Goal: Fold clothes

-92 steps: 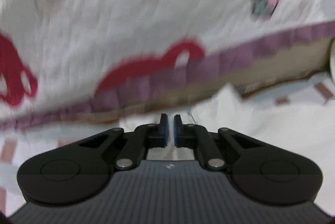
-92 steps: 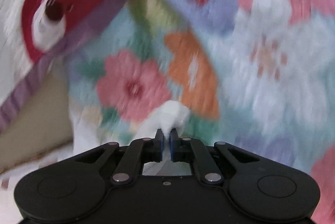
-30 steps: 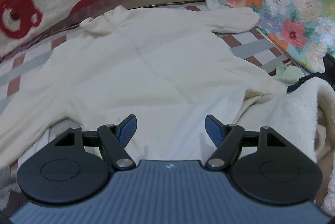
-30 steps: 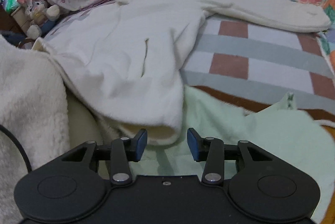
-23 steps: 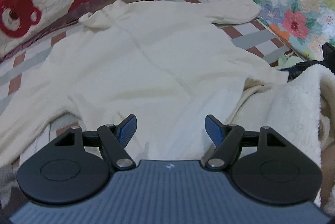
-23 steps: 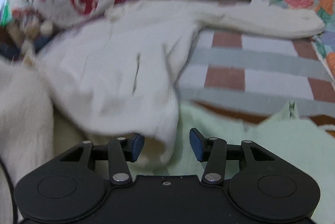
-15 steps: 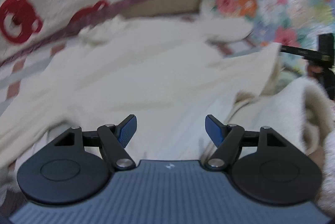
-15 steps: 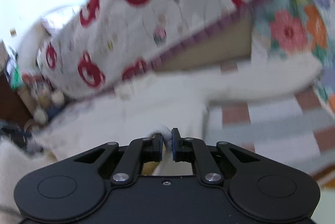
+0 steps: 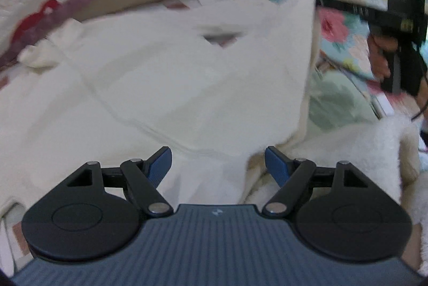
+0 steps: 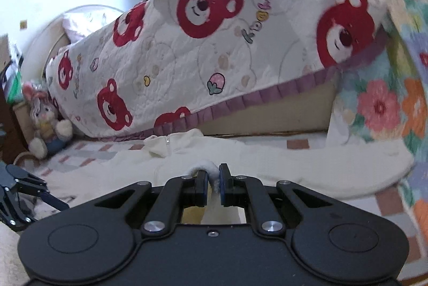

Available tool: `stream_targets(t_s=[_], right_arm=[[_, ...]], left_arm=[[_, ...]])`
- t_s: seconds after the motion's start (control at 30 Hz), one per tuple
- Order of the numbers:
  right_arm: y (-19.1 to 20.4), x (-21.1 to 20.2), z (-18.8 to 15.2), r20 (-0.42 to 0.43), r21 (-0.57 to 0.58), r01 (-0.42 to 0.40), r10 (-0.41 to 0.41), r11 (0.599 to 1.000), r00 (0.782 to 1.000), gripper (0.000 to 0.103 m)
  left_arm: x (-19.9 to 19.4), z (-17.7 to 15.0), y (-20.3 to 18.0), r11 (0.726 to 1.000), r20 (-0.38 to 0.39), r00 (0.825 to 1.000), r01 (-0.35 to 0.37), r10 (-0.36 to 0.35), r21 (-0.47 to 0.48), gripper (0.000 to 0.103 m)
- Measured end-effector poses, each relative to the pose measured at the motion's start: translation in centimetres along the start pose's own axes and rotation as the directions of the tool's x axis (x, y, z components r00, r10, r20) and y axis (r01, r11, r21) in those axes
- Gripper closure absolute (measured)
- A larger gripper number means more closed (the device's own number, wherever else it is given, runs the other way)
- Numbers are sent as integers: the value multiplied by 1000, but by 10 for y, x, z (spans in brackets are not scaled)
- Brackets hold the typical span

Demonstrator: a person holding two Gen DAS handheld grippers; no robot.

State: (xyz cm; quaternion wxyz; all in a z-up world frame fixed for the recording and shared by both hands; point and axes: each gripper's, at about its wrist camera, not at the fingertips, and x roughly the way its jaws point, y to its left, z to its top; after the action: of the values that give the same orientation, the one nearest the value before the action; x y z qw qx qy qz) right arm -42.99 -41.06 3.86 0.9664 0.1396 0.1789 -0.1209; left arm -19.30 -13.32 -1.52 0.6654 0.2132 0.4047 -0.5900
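A cream zip-collar jacket point(image 10: 171, 144) lies spread on the bed, its sleeve point(image 10: 334, 165) stretched out to the right. My right gripper point(image 10: 213, 171) is shut on a fold of its hem and holds that corner point(image 9: 305, 18) up off the bed. In the left wrist view the right gripper point(image 9: 401, 18) and the hand around it hang at the upper right. My left gripper point(image 9: 217, 155) hovers low over the jacket's body point(image 9: 160, 72). Its jaws are opening; the cloth lies under them and the pads press on nothing. Its fingers point(image 10: 50, 199) show at the right wrist view's left edge.
A quilt with red bears point(image 10: 214, 45) slopes down behind the jacket. A floral blanket point(image 10: 388, 104) stands at the right. A plush bunny point(image 10: 42, 120) sits far left. A mint green cloth point(image 9: 334, 104) and a fluffy white blanket point(image 9: 361, 147) lie near the lifted corner.
My right gripper shut on the jacket's hem and rose, lifting that corner. My left gripper moved in lower over the jacket and its jaws widened a little.
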Motion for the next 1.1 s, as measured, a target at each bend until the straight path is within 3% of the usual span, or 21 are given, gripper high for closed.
stream_targets(t_s=[0.07, 0.1, 0.13, 0.2, 0.27, 0.33, 0.43, 0.6, 0.67, 0.73, 0.83, 0.93, 1.1], right_arm=[[4, 1, 5, 1, -23, 4, -4, 1000, 1000, 93], [5, 1, 8, 5, -29, 7, -7, 1000, 1000, 93], [4, 1, 10, 8, -25, 7, -7, 1000, 1000, 93], [3, 2, 14, 15, -17, 1, -1, 1000, 1000, 93], [3, 5, 18, 14, -29, 3, -2, 1000, 1000, 93], [6, 10, 22, 8, -45, 5, -5, 999, 1000, 93], [10, 15, 25, 8, -54, 17, -17, 998, 1000, 93], [13, 16, 29, 21, -67, 40, -38, 997, 999, 93], [13, 16, 29, 25, -80, 53, -51, 995, 998, 93], [12, 15, 29, 28, -94, 68, -66, 993, 997, 93], [7, 13, 27, 26, -63, 64, -63, 996, 998, 93], [3, 13, 23, 18, -38, 62, -61, 997, 998, 93], [2, 14, 17, -1, -21, 51, -51, 998, 999, 93]], left_arm=[[8, -2, 0, 999, -44, 998, -41, 41, 7, 28], [12, -3, 0, 998, -66, 996, -62, 63, 11, 35], [13, -5, 0, 996, -72, 993, -88, 90, 21, 53], [14, -10, -2, 983, -91, 979, -177, 181, 55, 74], [12, -16, -5, 947, -85, 947, -301, 311, 107, 76], [7, -21, -6, 913, -69, 915, -386, 397, 132, 74], [-6, -32, 2, 885, -76, 884, -451, 461, 116, 73], [-37, -56, 29, 857, -133, 847, -511, 515, 61, 73], [-49, -68, 42, 866, -181, 851, -500, 493, 7, 69], [-57, -82, 54, 886, -245, 866, -461, 437, -47, 51], [-63, -102, 62, 917, -309, 894, -377, 324, -128, 50], [-75, -107, 62, 914, -284, 917, -345, 279, -215, 49], [-96, -91, 62, 903, -164, 955, -288, 246, -321, 44]])
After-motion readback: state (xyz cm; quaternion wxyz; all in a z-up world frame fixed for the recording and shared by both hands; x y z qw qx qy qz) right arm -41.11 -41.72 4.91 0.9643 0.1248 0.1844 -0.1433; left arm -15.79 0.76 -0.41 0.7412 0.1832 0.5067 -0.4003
